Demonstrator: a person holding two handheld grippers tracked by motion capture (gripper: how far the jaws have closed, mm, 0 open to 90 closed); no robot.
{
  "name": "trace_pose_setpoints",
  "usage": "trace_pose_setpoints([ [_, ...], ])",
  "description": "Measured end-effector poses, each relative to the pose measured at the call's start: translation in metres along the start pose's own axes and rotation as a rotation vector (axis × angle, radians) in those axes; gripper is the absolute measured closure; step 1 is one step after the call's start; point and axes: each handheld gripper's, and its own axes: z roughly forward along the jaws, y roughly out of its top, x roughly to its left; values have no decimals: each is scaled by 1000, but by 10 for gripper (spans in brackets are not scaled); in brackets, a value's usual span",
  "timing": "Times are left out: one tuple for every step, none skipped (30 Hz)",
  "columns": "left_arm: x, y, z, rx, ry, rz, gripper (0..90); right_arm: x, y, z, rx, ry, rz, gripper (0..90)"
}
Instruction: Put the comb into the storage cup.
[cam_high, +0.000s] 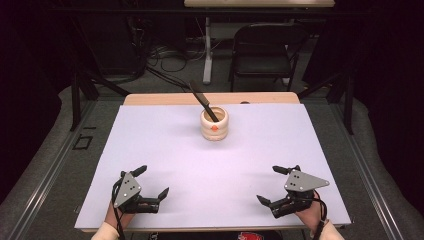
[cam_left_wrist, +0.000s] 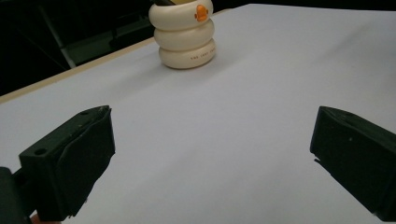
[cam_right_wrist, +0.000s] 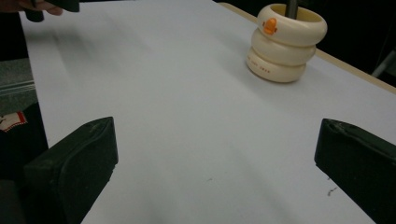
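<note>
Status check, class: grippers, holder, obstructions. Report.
Left gripper open, right gripper open, both empty. Cream holder upright mid-table, dark utensil inside. Path between clear.

You sit at a table (cam_high: 150, 150) with a pale purple top and a wooden edge at the far side. Behind it stands a black folding chair (cam_high: 263, 47). Cables (cam_high: 165, 55) lie on the grey floor (cam_high: 45, 150). The room around you is dark.

A glossy, smooth cream holder (cam_high: 214, 124) of ceramic or plastic (it is hard to tell which) stands on a matt, paper-like white sheet (cam_high: 165, 150) covering a pale wooden table (cam_high: 150, 98); the gripper jaws are matt black.
</note>
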Motion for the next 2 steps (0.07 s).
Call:
trace_pose_setpoints([
  [0,0,1,3,-2,-1,1,0,0,-1,-6,1,-7,0],
  [0,0,1,5,-5,1,2,0,0,-1,-13,-4,-9,0],
])
